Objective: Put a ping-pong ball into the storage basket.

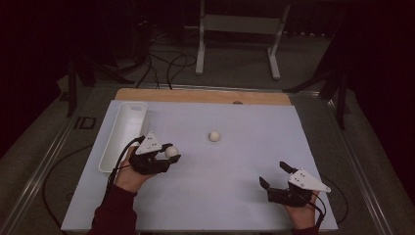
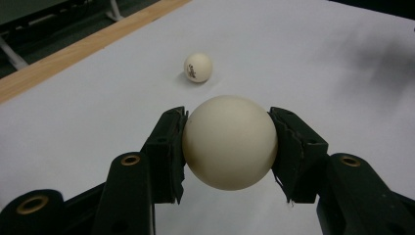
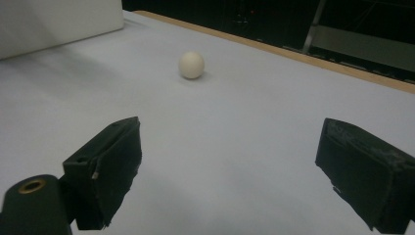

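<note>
White table (image 1: 254, 196) with ball (image 1: 214, 136), tray (image 1: 123, 134)

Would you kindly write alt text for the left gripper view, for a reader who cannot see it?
The left tongs clamp a smooth cream-white ball between two black padded jaws, one pad on each side of it. Beyond it, a second cream-white ball with a dark printed mark rests apart on the white table surface, whose light wooden edge crosses the upper left.

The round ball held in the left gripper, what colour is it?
Plain cream-white round ball, best seen in the left gripper view.
</note>
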The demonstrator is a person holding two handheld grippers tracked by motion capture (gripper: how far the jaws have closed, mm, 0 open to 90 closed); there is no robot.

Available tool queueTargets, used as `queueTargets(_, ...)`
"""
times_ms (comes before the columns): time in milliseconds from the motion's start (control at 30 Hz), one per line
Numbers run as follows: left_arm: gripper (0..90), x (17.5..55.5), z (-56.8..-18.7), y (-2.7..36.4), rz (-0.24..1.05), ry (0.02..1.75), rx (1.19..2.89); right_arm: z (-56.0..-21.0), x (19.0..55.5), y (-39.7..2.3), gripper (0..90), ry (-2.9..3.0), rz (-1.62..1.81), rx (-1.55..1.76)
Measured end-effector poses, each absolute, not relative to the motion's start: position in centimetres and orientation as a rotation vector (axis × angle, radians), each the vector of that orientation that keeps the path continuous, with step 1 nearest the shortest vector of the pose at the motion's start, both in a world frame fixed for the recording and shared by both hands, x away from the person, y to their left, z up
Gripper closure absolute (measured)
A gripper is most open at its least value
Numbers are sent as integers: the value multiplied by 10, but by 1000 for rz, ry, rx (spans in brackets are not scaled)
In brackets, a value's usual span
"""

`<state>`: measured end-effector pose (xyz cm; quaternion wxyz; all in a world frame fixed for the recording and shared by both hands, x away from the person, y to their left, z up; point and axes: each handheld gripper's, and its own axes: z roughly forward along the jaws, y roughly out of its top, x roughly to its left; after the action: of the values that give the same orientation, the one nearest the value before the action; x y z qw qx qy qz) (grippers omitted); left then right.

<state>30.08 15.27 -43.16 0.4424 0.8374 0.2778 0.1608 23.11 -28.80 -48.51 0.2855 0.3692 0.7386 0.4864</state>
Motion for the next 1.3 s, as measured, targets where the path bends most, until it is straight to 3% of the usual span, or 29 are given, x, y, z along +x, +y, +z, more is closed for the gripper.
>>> queueTargets(1300, 510, 298, -407, 201, 452, 699, 2013, -486, 232, -287, 95, 1980, 1308, 987)
